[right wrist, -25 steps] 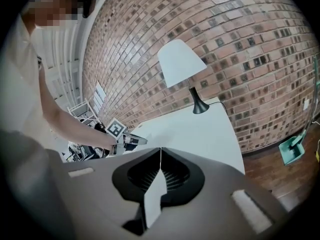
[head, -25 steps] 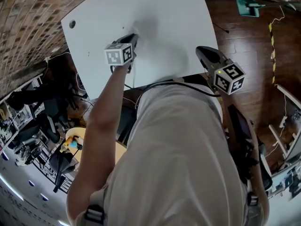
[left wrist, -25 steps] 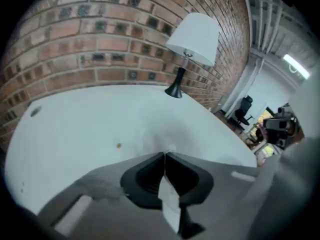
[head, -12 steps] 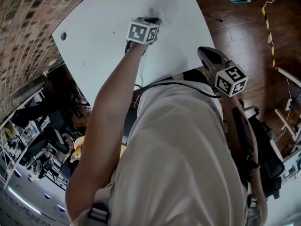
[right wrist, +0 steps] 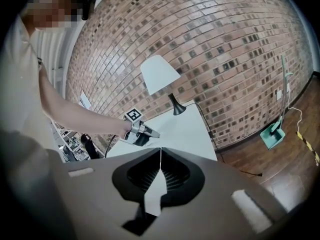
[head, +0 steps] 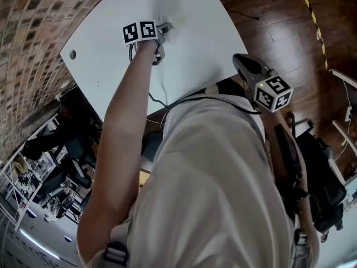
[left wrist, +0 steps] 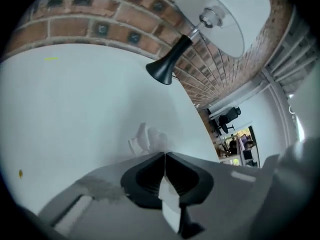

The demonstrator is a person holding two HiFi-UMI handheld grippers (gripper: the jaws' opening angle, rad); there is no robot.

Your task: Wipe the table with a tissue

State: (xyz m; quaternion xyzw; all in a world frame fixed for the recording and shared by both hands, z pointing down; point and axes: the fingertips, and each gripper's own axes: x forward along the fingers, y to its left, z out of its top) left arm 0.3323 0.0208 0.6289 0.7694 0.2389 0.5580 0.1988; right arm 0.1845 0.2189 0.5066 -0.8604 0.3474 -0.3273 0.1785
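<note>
The tissue (left wrist: 146,138) is a small crumpled white wad lying on the white desk (head: 195,54), in its far half and nearer the wall-side edge than the person's edge. The lamp (left wrist: 210,14) stands farther back at that edge. The left gripper (left wrist: 164,156) has its jaws pressed together on the wad's near end, so most of the paper bunches just beyond the tips and touches the desk.

The tissue looks very light, soft and limp. It would probably tear or slip free if dragged hard, so a pinch deep in the bunched part should hold best. The wad has no clear long axis. It pokes forward from the jaw tips toward the far edge, with one flap sticking up on its left.

The right gripper (right wrist: 160,151) hovers off the near edge, jaws together on nothing.
</note>
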